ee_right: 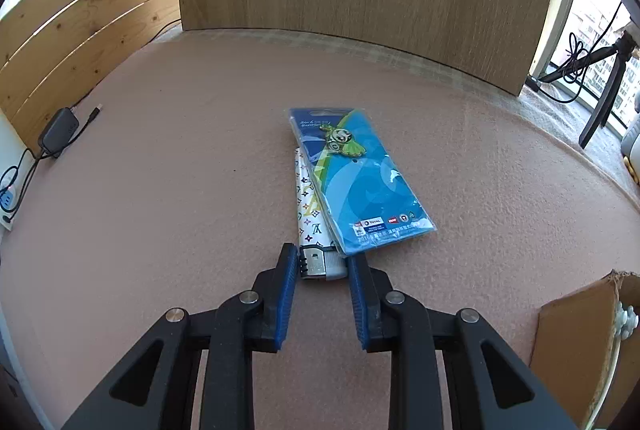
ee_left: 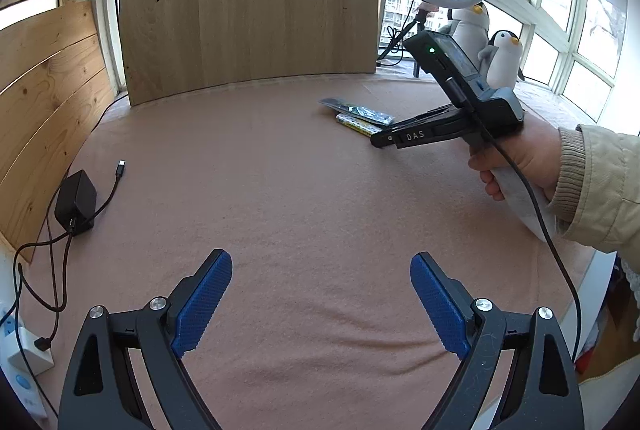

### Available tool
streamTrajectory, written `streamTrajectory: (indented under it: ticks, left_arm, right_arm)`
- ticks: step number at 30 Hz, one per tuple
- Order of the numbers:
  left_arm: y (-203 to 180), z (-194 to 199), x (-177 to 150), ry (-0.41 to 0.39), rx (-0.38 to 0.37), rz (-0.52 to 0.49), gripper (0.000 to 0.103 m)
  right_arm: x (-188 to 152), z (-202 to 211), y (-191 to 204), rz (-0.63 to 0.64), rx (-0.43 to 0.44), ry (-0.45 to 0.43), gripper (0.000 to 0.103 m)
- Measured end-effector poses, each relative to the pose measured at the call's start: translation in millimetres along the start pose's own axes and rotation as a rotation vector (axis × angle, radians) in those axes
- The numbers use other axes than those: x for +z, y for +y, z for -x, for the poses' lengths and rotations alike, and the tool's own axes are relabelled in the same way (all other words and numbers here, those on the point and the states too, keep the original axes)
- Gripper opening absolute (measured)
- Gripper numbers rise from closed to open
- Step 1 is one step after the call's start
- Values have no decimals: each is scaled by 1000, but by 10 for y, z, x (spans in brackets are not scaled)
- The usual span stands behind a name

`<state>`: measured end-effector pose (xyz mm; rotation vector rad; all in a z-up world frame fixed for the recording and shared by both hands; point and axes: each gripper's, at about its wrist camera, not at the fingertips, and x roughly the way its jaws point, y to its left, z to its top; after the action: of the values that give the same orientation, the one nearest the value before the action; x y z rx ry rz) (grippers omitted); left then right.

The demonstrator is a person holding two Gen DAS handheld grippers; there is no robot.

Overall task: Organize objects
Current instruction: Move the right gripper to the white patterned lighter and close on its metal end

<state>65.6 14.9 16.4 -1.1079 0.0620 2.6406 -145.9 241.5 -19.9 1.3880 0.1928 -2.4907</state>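
the right gripper (ee_right: 322, 264) clamps the lighter's (ee_right: 310, 213) metal near end, its long axis running toward twelve o'clock under the blue packet (ee_right: 360, 181), while the left gripper (ee_left: 320, 294) hangs released, farther off.

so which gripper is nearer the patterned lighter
Right. The right gripper has its blue pads on either side of the lighter's metal end. The left gripper hangs open over bare cloth, well away from the lighter.

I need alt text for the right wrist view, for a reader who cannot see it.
The right gripper closes its blue pads around the metal end of a patterned white lighter on a pink cloth-covered table. A blue packaged card lies partly over the lighter.
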Motion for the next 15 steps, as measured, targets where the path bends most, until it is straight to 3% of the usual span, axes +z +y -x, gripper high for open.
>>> streamTrajectory:
  ticks: [7, 10, 15]
  left_arm:
    - [108, -47, -58, 19, 10, 7, 93]
    - [150, -57, -96, 22, 3, -6, 93]
    - [148, -53, -240, 34, -59, -48, 93]
  right_arm:
    - [-370, 231, 434, 141, 96, 16, 23]
    - [-580, 372, 680, 230, 190, 57, 23]
    - [-932, 597, 1033, 374, 281, 112, 23]
